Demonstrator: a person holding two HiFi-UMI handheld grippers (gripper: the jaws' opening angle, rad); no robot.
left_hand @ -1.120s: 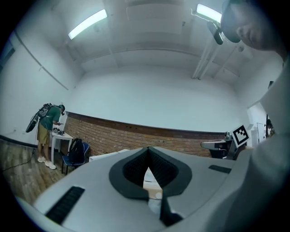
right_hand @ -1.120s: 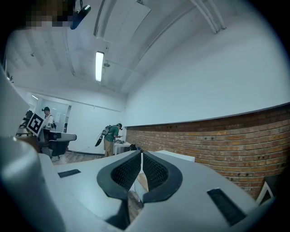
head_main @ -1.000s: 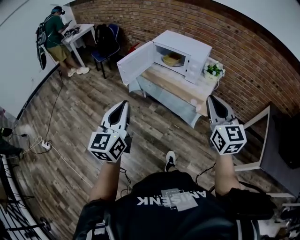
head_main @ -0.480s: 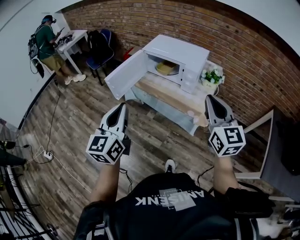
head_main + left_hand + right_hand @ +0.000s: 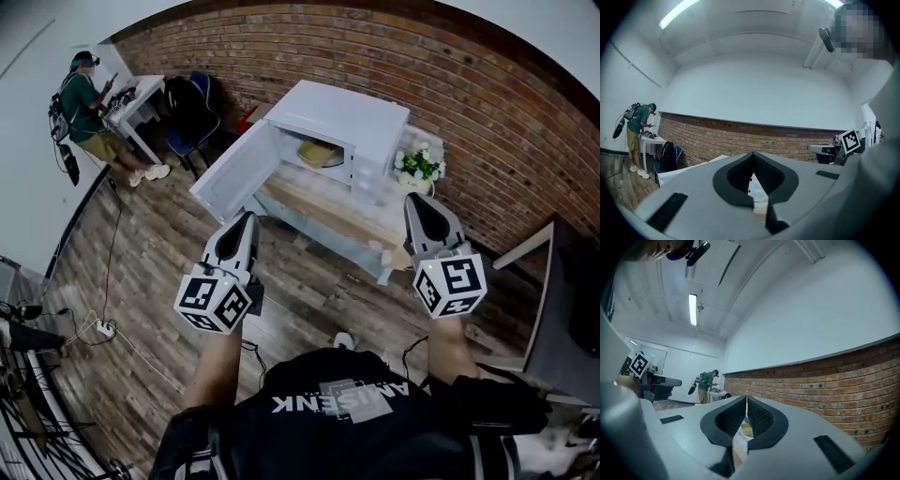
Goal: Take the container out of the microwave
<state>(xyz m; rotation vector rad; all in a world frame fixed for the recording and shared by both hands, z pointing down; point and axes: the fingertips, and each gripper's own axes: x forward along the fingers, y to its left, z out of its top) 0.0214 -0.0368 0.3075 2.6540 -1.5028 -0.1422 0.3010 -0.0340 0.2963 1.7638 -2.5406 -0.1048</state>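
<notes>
The white microwave (image 5: 342, 117) stands on a low table (image 5: 323, 208) against the brick wall, its door (image 5: 228, 173) swung wide open to the left. A pale yellowish container (image 5: 317, 152) sits inside the cavity. Both grippers are held level in front of the person, well short of the table. My left gripper (image 5: 247, 219) (image 5: 753, 157) is shut with nothing in it and points at the open door. My right gripper (image 5: 416, 201) (image 5: 746, 398) is shut and empty too, pointing at the table's right end.
A small pot of white flowers (image 5: 418, 165) stands right of the microwave. Another person (image 5: 82, 101) stands at a white desk (image 5: 131, 94) far left, beside a blue chair (image 5: 192, 117). Cables and a power strip (image 5: 103, 328) lie on the wood floor. A grey table edge (image 5: 548, 281) is at right.
The person has walked forward with both grippers. The microwave and table now lie nearer and lower in the head view. Both grippers stayed shut.
</notes>
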